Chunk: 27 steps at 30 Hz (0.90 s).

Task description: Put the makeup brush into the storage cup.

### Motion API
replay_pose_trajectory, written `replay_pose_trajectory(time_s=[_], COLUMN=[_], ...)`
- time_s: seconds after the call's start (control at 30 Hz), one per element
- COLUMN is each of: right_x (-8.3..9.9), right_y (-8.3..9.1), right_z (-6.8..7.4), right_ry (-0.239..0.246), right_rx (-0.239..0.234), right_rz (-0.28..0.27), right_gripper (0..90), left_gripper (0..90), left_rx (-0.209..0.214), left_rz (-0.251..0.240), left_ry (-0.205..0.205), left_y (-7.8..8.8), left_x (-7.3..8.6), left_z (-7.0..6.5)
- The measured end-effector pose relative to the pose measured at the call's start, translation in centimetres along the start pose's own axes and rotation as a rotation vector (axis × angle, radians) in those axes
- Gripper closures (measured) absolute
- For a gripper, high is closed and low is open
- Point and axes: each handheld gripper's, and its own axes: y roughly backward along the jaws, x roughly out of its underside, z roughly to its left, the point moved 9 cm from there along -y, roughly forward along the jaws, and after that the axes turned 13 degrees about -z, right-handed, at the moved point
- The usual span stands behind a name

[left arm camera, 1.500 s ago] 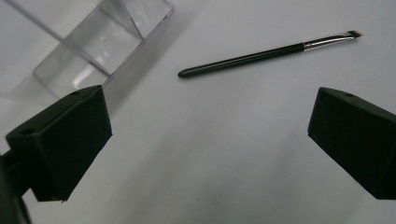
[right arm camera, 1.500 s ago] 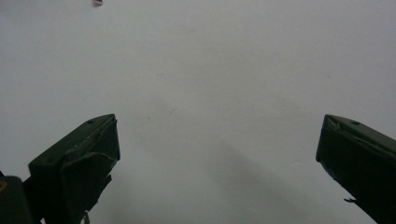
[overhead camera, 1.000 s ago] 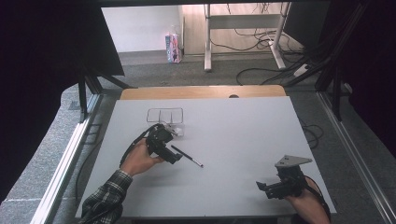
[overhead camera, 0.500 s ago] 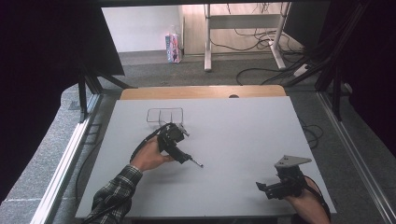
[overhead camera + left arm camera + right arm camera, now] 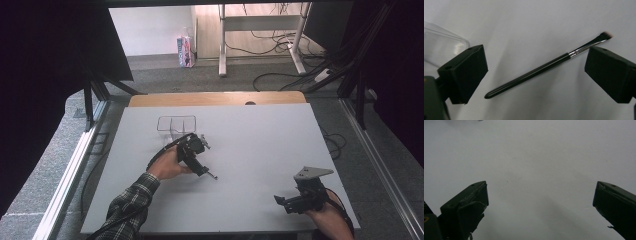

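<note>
**Two grippers, one tiny brush: left hand is lining up the grab**

Two things worth noting, biggest stuff first. The white table [image 5: 260, 150] is mostly bare, with a clear plastic organizer tray [image 5: 176, 125] sitting toward the far left side. The right gripper [image 5: 289, 203] is parked at the near right corner, jaws spread wide with nothing between them, hovering over plain tabletop.

What's changed: compared with a second ago, the left gripper [image 5: 200, 150] has slid across from near the tray and dropped a bit lower, so it's now right over the thin black makeup brush [image 5: 544, 67] lying flat on the table, just in front of the tray. In the left gripper view the brush runs diagonally between the two jaws, bristle end up by the right-hand jaw, handle tip down toward the left one. The jaws have just started closing in a touch, but they're wide apart and not pressing on the brush yet.

My read: the pick-up is about to happen, and the tray looks like the likely drop spot.
</note>
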Motion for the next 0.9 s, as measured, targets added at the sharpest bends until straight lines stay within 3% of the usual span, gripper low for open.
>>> replay_pose_trajectory(time_s=[0.23,0.3,0.37,0.4,0.43,0.53,0.63,0.73,0.9], right_x=[0.0,0.0,0.0,0.0,0.0,0.0,0.0,0.0,0.1], right_y=[0.0,0.0,0.0,0.0,0.0,0.0,0.0,0.0,0.0], right_z=[0.0,0.0,0.0,0.1,0.1,0.1,0.1,0.1,0.2], right_ry=[0.001,0.001,0.002,0.002,0.002,0.004,0.005,0.007,0.011], right_rx=[-0.002,-0.003,-0.004,-0.004,-0.004,-0.003,-0.004,-0.004,-0.007], right_rz=[0.001,0.001,0.002,0.003,0.003,0.002,0.002,0.003,0.005], right_gripper=[0.2,0.2,0.3,0.3,0.3,0.4,0.7,0.8,1.1], left_gripper=[12.7,19.9,28.7,44.5,44.5,67.8,84.2,84.5,84.5], left_rx=[0.036,0.082,0.100,0.101,0.103,0.109,0.107,0.101,0.131], left_rz=[0.023,0.021,0.012,0.016,0.021,0.040,0.033,0.025,-0.015], left_ry=[-0.015,-0.002,0.010,0.010,0.003,-0.016,-0.025,-0.024,0.046], left_y=[-1.0,-1.1,-0.9,-0.7,-0.4,0.1,0.2,0.3,0.4], left_x=[1.1,1.4,1.6,1.6,1.7,2.2,2.5,2.6,2.8], left_z=[-0.1,-0.3,-0.2,-0.1,-0.1,-0.1,-0.4,-0.4,-0.1])
